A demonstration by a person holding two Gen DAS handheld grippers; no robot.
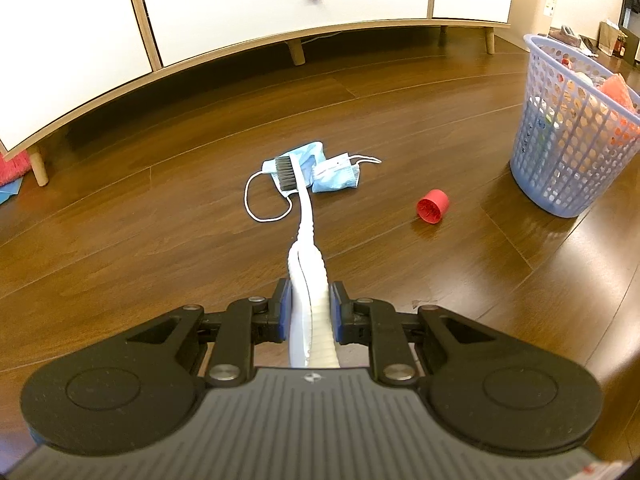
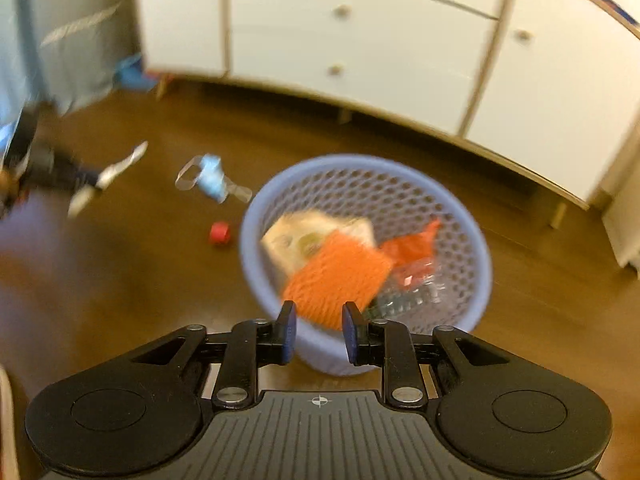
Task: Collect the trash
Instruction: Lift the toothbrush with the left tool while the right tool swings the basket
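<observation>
Gripping a toothbrush (image 1: 306, 216), the left tongs (image 1: 310, 312) head binward; right tongs (image 2: 318, 330) gape empty over the part-filled basket (image 2: 472, 216). Mask (image 1: 316, 170) and red cap (image 1: 432, 206) remain.

No legible text, brand or number was found in either view. A pale label (image 1: 551, 3) on the beige unit at the far right carried dark print, too small to read. The right wrist view was blurred.

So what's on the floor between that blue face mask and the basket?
A red cap, lying on its side on the floor, roughly midway between face mask and basket. The left wrist view shows it clearly.
</observation>
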